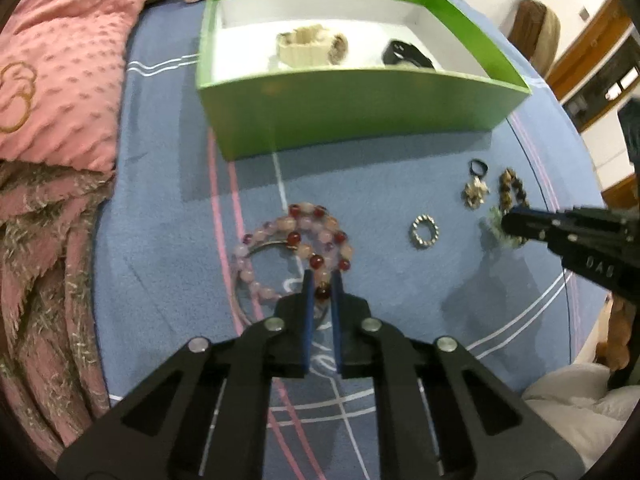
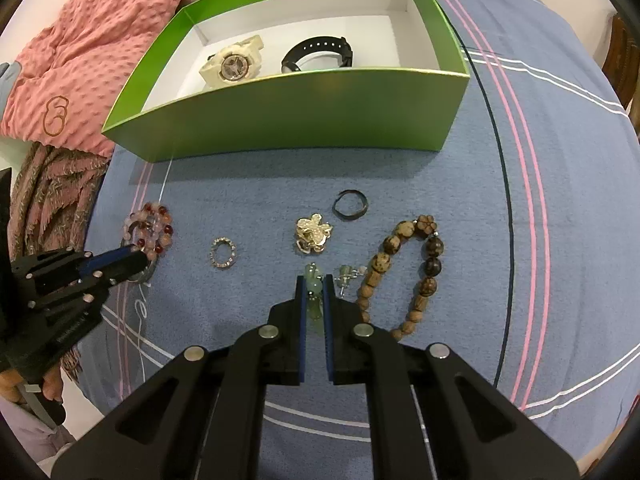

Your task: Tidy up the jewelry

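Two watches [image 2: 232,65] already lie in the green box [image 2: 280,128], while each hand-held gripper clenches a piece: left [image 1: 322,280] the pink bead bracelet [image 1: 294,236], right [image 2: 313,284] a green pendant [image 2: 313,280], others still on the bed [image 2: 520,240].

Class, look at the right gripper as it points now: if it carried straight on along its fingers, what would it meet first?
The right gripper is already shut on the green bead charm and points steeply down, so it would probably press straight into the blue bedsheet beneath; exact depth is unclear.

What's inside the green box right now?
Two watches lie in the green box: a cream watch and a black watch beside it. The near wall hides the front strip of the box floor, so anything there is unseen.
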`<move>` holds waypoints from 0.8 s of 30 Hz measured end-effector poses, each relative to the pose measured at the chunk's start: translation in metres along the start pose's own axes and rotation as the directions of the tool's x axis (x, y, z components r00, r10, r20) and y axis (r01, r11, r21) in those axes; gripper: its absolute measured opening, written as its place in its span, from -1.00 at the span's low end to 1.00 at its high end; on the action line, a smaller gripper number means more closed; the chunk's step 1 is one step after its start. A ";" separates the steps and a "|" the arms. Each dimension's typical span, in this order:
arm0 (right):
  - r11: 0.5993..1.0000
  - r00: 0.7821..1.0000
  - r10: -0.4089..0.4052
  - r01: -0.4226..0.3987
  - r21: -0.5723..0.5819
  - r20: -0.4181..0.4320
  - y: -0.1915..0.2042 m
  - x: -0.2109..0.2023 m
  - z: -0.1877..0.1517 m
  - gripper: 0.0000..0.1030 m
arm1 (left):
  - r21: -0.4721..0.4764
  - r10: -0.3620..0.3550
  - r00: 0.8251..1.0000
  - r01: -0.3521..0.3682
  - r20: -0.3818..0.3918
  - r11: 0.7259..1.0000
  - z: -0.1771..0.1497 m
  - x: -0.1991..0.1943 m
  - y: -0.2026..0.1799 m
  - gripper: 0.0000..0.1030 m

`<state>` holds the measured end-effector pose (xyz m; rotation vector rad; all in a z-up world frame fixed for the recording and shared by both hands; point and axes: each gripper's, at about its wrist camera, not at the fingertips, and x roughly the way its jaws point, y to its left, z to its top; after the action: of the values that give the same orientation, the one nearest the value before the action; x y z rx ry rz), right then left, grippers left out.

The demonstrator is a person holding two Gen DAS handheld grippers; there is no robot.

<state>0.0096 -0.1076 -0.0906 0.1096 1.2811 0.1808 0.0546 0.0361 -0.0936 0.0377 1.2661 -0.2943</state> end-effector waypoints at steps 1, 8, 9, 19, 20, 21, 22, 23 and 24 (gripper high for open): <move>1.000 1.000 0.000 0.000 0.000 0.000 0.000 0.000 0.000 -0.86 | -0.010 -0.002 1.000 0.002 0.005 1.000 0.000 -0.002 0.002 -0.85; 1.000 1.000 0.000 0.000 0.005 0.003 0.000 -0.001 -0.001 -0.86 | -0.061 -0.008 1.000 0.010 0.025 0.998 -0.001 -0.008 0.016 -0.85; 1.000 1.000 0.000 0.000 0.006 0.003 0.000 -0.001 -0.001 -0.86 | -0.064 -0.010 1.000 0.012 0.029 0.998 -0.001 -0.010 0.015 -0.85; 1.000 0.998 0.002 -0.004 0.024 0.060 -0.006 -0.020 0.003 -0.86 | -0.038 -0.042 0.989 0.048 0.144 0.998 0.005 -0.068 0.008 -0.85; 1.000 0.997 0.002 -0.004 0.026 0.071 -0.007 -0.025 0.005 -0.86 | -0.036 -0.038 0.987 0.044 0.155 0.998 0.006 -0.074 0.005 -0.85; 1.000 0.997 0.005 -0.007 0.028 0.079 -0.008 -0.029 0.006 -0.86 | -0.033 -0.038 0.985 0.044 0.166 0.998 0.007 -0.079 0.003 -0.85; 0.999 0.996 0.007 -0.010 0.031 0.085 -0.009 -0.033 0.006 -0.86 | -0.031 -0.039 0.984 0.045 0.174 0.999 0.007 -0.083 0.002 -0.85; 0.999 0.996 0.010 -0.014 0.036 0.094 -0.010 -0.037 0.007 -0.86 | -0.028 -0.040 0.982 0.046 0.184 0.999 0.008 -0.088 0.000 -0.85; 0.999 0.995 0.013 -0.017 0.039 0.100 -0.011 -0.040 0.007 -0.86 | -0.028 -0.040 0.981 0.046 0.192 0.999 0.008 -0.091 -0.001 -0.85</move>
<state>0.0064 -0.1264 -0.0529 0.1602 1.1849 0.1605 0.0378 0.0517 -0.0048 -0.0451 1.0815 -0.3072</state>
